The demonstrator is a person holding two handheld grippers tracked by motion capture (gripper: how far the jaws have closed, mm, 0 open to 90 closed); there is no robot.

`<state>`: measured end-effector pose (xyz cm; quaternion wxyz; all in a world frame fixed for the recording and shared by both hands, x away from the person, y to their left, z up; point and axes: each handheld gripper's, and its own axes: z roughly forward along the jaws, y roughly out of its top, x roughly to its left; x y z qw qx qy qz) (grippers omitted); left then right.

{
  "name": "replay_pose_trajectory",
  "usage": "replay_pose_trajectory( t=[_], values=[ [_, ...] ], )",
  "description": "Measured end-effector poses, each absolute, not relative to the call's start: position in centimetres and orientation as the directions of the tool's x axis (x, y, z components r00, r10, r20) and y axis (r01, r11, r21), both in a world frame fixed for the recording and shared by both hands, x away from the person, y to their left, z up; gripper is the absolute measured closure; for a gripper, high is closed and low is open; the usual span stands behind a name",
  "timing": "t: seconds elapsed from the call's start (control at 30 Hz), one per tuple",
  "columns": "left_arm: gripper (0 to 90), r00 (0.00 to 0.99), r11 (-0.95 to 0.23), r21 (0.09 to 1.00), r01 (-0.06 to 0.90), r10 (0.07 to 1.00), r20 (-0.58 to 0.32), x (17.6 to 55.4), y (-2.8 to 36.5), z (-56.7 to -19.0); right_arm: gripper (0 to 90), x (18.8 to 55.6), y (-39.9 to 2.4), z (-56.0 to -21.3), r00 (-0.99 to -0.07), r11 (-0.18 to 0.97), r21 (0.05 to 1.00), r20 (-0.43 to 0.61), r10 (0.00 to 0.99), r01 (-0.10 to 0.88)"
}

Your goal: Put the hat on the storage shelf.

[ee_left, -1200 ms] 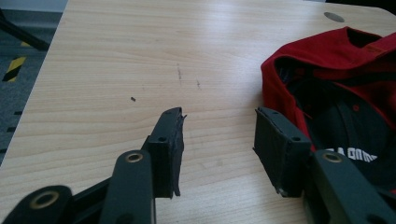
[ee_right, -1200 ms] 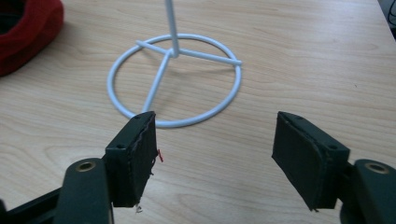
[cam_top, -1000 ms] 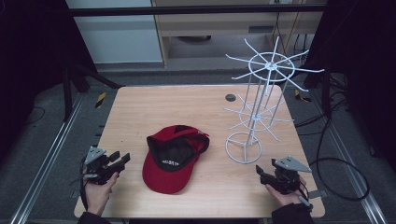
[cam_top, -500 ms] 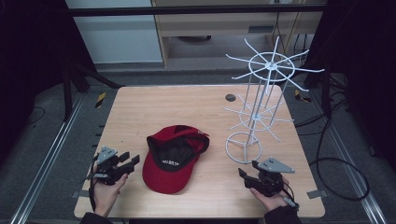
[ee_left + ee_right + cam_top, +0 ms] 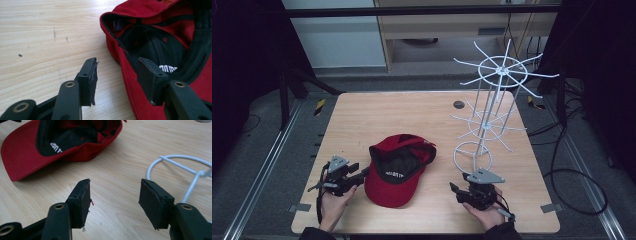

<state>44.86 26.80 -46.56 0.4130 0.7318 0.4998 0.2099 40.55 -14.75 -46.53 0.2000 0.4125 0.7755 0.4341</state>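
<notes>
A red cap [image 5: 398, 169] lies upside down in the middle of the wooden table [image 5: 412, 115], its black lining facing up and its brim toward the near edge. My left gripper [image 5: 361, 173] is open at the cap's left side. In the left gripper view the cap's rim [image 5: 125, 62] runs between the two pads, one pad [image 5: 87, 75] over the bare wood and the other over the lining. My right gripper [image 5: 455, 190] is open over the table to the right of the cap [image 5: 62, 147], with nothing between its fingers [image 5: 81, 195].
A white wire display stand [image 5: 493, 100] rises at the right of the table. Its round base ring [image 5: 472, 156] is just beyond my right gripper, and again to the right [image 5: 172, 161]. A small dark disc [image 5: 458, 105] lies at the far side.
Both grippers have moved inward toward the cap. The left one has reached the cap's rim; the right one has shifted left, away from the table's right edge.
</notes>
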Motion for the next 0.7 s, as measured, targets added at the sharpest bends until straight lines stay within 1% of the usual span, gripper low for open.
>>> replay_pose_trajectory(
  t=[0.17,0.3,0.43,0.47,0.6,0.7],
  values=[
    [51.3,0.419,-0.187,0.796,0.575,0.903,-0.091,45.6,26.2,-47.1,42.8,41.2,-13.3,-46.5,-0.598,0.298,0.838,0.042,0.8,0.457],
    [58.9,0.43,-0.201,0.778,0.595,0.898,-0.096,46.0,25.9,-47.6,42.2,42.0,-12.2,-46.6,-0.605,0.307,0.841,0.03,0.796,0.445],
    [72.0,0.455,-0.203,0.767,0.609,0.882,-0.127,46.1,25.7,-47.7,40.8,42.8,-11.4,-46.6,-0.596,0.302,0.844,0.026,0.803,0.443],
    [73.0,0.455,-0.203,0.767,0.609,0.882,-0.127,46.1,25.7,-47.7,40.8,42.8,-11.4,-46.6,-0.596,0.302,0.844,0.026,0.803,0.443],
    [75.7,0.449,-0.172,0.751,0.637,0.875,-0.181,46.1,26.3,-47.6,39.2,43.8,-10.6,-46.6,-0.585,0.288,0.854,0.024,0.81,0.433],
    [77.1,0.458,-0.172,0.75,0.639,0.868,-0.192,45.9,26.5,-47.5,38.8,44.3,-10.3,-46.6,-0.578,0.272,0.858,0.034,0.816,0.435]
  ],
)
